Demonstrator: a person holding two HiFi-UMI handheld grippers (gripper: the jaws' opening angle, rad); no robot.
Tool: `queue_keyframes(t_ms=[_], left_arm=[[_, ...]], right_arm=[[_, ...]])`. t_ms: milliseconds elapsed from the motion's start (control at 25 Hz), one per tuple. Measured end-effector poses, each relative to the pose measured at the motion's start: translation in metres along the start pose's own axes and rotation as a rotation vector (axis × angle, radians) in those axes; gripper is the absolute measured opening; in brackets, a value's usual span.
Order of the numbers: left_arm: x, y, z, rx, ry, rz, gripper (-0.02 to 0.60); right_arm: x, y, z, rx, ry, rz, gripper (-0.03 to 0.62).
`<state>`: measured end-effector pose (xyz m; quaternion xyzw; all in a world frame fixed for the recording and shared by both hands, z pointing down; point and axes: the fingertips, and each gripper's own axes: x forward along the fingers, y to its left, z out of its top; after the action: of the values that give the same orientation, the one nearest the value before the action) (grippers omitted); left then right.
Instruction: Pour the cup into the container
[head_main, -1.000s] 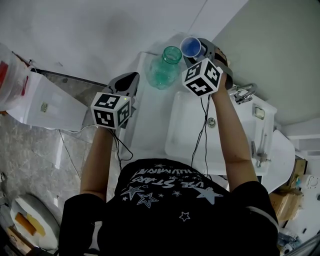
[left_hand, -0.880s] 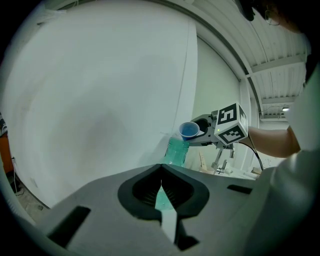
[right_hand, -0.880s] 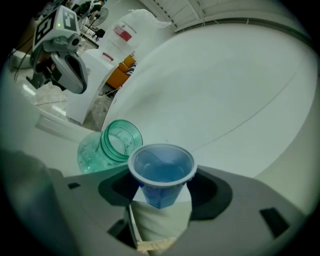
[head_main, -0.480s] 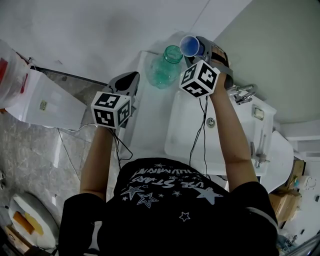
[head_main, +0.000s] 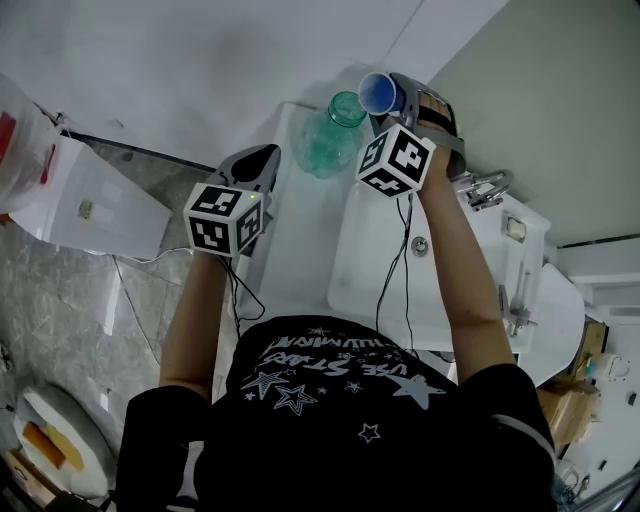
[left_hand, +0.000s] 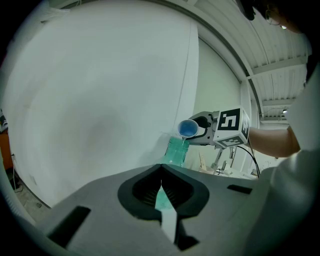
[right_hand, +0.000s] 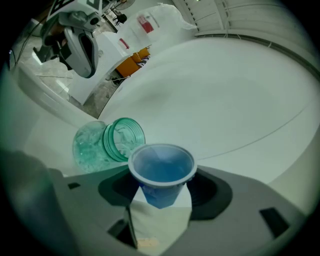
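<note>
A blue plastic cup (head_main: 380, 93) is tipped toward the mouth of a green glass jar (head_main: 335, 135) that stands on the white ledge beside the sink. My right gripper (head_main: 392, 98) is shut on the cup (right_hand: 161, 170), just right of and above the jar (right_hand: 107, 142). In the left gripper view a thin stream runs from the cup (left_hand: 188, 128) down into the jar (left_hand: 176, 150). My left gripper (head_main: 255, 165) hangs to the left of the jar, away from it, its jaws shut with nothing in them (left_hand: 162, 167).
A white sink basin (head_main: 370, 260) lies right of the ledge, with a metal faucet (head_main: 485, 185) behind it. A white wall rises just behind the jar. A white box and bag (head_main: 80, 200) sit at the left over the grey floor.
My right gripper has shifted slightly left and turned, tipping the cup further over the jar's mouth. The left gripper has stayed where it was.
</note>
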<state>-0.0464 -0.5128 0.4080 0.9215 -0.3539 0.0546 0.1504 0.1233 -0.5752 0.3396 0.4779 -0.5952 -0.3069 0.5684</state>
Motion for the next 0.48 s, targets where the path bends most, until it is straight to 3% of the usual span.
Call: queue_keyframes(t_ms=[280,480], left_arm=[[-0.0006,-0.0003,-0.0002,-0.002,-0.004,-0.002,0.011],[-0.0009,-0.0002,0.0008,-0.003,-0.007,-0.004,0.011]], right_arm=[[-0.0013,-0.0005,-0.0004,0.0,0.0,-0.002,0.291],[-0.0022,-0.0022,-0.0005,0.08,-0.012,0.025,0.291]])
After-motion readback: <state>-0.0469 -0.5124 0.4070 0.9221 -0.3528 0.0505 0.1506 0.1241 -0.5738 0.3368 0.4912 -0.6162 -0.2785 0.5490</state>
